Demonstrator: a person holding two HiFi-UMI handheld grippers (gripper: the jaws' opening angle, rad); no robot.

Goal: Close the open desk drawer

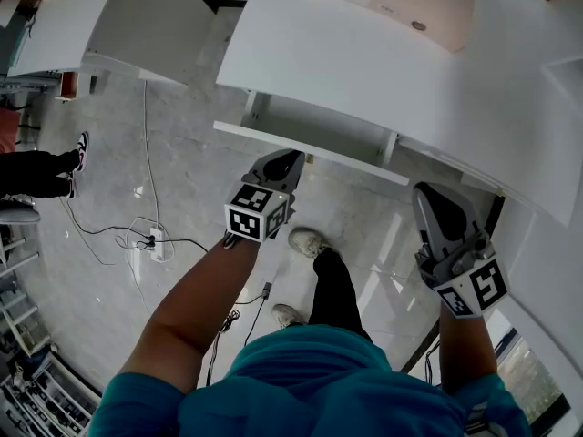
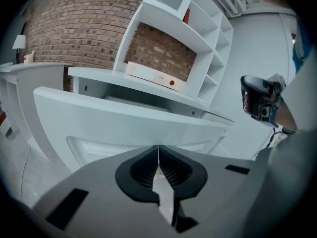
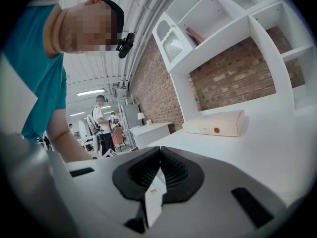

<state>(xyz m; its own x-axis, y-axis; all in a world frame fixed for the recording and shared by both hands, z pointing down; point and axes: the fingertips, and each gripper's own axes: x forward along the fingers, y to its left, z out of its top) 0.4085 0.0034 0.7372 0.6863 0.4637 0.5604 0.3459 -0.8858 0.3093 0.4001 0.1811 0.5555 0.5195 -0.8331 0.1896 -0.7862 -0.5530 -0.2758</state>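
Head view: drawer point(image 1: 310, 150) stands pulled out from under the white bench point(image 1: 364, 71). The left tongs point(image 1: 288, 162) are just at its front edge, the right tongs point(image 1: 430, 198) off to the side near the bench edge.

Left gripper view: tongs pressed together, nothing between them, with the drawer front straight ahead.

Right gripper view: tongs pressed together, empty, over the bench top. A flat beige box point(image 3: 215, 124) lies beyond.

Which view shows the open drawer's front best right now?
The left gripper view: the drawer front spans the frame just beyond the left gripper, whose tongs are shut. The head view shows only its top edge from above. The right gripper view misses it and shows the desktop instead.
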